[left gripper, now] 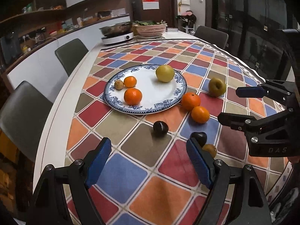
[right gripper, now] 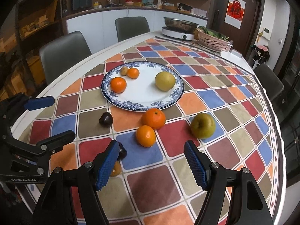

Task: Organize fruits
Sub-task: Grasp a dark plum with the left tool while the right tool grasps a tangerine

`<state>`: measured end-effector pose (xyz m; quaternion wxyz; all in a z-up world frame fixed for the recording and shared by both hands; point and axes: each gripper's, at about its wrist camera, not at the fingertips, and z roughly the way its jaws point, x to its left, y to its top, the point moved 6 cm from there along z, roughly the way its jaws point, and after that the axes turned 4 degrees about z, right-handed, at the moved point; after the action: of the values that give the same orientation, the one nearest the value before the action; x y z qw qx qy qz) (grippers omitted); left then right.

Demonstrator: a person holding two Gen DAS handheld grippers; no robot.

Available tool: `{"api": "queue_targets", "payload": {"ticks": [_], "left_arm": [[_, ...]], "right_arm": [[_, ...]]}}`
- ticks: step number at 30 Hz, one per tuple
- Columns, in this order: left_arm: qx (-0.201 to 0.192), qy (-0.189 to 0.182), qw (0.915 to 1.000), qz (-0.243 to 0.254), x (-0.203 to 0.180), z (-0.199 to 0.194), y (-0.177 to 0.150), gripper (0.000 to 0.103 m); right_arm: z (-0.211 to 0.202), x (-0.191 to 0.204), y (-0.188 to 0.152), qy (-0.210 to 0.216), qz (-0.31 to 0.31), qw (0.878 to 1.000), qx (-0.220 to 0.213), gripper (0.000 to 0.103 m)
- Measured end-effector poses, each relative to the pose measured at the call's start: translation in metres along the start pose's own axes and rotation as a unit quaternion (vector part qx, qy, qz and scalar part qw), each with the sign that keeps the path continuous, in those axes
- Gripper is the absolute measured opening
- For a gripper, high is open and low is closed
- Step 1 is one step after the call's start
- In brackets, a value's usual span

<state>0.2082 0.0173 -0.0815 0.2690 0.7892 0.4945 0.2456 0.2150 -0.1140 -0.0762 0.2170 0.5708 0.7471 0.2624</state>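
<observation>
A blue-rimmed white plate (left gripper: 150,101) (right gripper: 142,93) holds a yellow pear (left gripper: 165,73) (right gripper: 165,81), two oranges (left gripper: 132,96) (left gripper: 130,81) and a small brown fruit (left gripper: 119,84). On the checked cloth lie two oranges (right gripper: 153,118) (right gripper: 145,136), a green pear (right gripper: 202,125) (left gripper: 217,86), two dark plums (left gripper: 160,127) (left gripper: 198,138) and a small brown fruit (left gripper: 209,149). My left gripper (left gripper: 149,165) is open and empty, near the plums. My right gripper (right gripper: 151,166) is open and empty, just short of the nearer orange.
An induction cooker with a steel bowl (left gripper: 118,32) and a pink basket of greens (left gripper: 151,30) stand at the table's far end. Grey chairs (left gripper: 71,54) line the left edge. A kitchen counter runs behind them.
</observation>
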Motion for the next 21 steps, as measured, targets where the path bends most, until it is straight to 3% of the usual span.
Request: {"api": "queue_targets", "payload": {"ticks": [8, 21], "left_arm": [[0.011, -0.026, 0.9993, 0.023, 0.0, 0.029, 0.012, 0.081], [0.056, -0.067, 0.9955, 0.035, -0.008, 0.068, 0.02, 0.056]], "right_arm": [[0.029, -0.006, 0.003, 0.018, 0.023, 0.999, 0.036, 0.071], [0.065, -0.008, -0.001, 0.082, 0.044, 0.991, 0.099, 0.053]]}}
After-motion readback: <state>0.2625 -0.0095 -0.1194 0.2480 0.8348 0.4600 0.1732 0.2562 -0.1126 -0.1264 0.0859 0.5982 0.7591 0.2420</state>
